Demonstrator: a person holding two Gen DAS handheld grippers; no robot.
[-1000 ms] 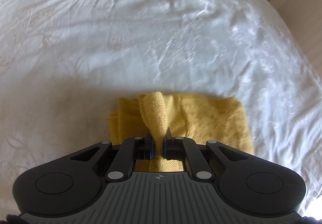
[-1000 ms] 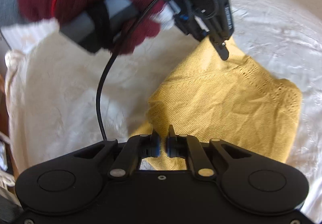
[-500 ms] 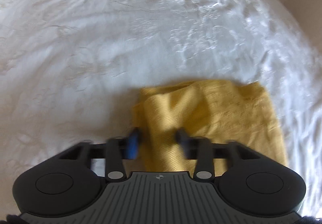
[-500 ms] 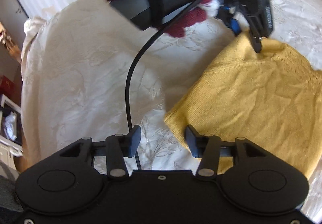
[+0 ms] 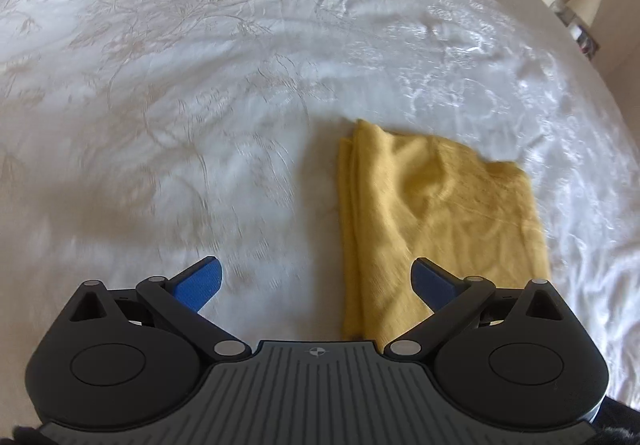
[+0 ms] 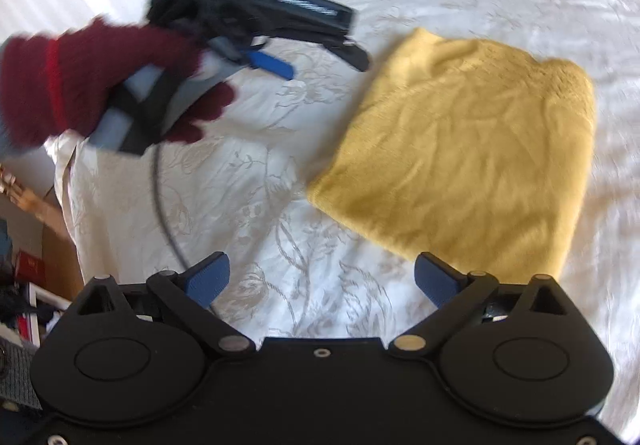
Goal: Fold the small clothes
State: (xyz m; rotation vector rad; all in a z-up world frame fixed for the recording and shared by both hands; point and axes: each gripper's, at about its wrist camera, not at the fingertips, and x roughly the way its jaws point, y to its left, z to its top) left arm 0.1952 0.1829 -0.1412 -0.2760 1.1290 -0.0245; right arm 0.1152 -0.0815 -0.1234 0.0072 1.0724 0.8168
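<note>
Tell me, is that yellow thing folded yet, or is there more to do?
It looks folded: the yellow garment lies as a layered rectangle on the white bedspread. Nothing is in hand; the left gripper and right gripper are both open. Perhaps only smoothing remains.

yellow knit garment (image 5: 436, 213), folded, flat on bedspread (image 5: 200, 85)

folded cloth (image 5: 440, 221) lies flat on the bed (image 5: 200, 85), up at 1 o'clock from the left claw (image 5: 316, 281); from the right claw (image 6: 322, 279) it's also at 1 o'clock, with the left claw (image 6: 320, 57) off at 11, beside the cloth, not touching
</note>
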